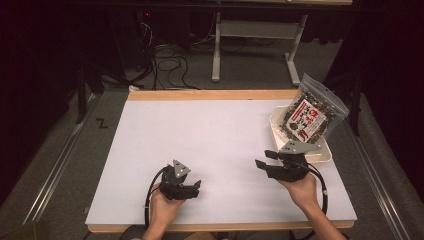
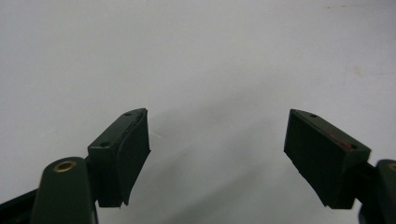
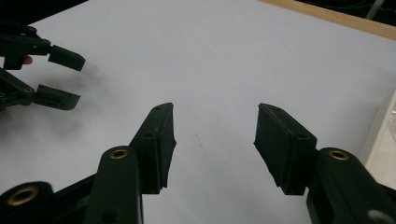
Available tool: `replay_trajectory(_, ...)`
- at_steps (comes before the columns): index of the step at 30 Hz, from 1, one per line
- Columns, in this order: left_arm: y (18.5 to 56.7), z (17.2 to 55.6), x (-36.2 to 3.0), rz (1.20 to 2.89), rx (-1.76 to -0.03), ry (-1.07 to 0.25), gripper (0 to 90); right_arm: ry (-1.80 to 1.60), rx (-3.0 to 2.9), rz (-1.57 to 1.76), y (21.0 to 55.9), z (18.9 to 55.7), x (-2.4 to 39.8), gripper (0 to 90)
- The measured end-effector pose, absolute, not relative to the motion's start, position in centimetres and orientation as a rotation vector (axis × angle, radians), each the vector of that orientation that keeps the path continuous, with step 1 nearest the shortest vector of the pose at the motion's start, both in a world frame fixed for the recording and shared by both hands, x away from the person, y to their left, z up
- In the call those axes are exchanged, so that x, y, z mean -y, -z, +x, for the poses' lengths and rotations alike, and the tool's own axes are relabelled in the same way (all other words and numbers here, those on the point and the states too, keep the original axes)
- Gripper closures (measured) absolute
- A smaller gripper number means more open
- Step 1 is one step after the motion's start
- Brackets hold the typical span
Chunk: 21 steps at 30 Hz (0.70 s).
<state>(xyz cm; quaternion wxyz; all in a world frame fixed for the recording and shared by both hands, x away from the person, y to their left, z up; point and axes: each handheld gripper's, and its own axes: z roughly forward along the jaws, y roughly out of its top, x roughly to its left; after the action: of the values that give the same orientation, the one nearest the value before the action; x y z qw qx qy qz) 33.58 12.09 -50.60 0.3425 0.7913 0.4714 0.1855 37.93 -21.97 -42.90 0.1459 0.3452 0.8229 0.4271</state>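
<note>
- While both hands are sitting low in the high view, the right gripper (image 1: 265, 159) is hovering at the lower right, jaws spread wide with nothing but bare table (image 1: 210, 135) between them.
- Over at the lower middle, the left gripper (image 1: 195, 187) is also gaping wide and gripping nothing.
- Nearest thing to grab: a snack bag (image 1: 312, 112) is leaning in a white tray (image 1: 325, 155) at the right edge of the frame, just beside the right gripper, not touching it.
- Tray edge is peeking into the right gripper view at far right (image 3: 385, 140).
</note>
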Motion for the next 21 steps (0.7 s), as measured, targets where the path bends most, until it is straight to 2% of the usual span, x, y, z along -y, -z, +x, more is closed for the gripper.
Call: replay_trajectory(21, 50.6, 33.7, -12.1, 2.048, -1.228, -0.463, 22.5, -1.164, -2.366, 1.057, 45.7, 39.5, 21.9, 48.4)
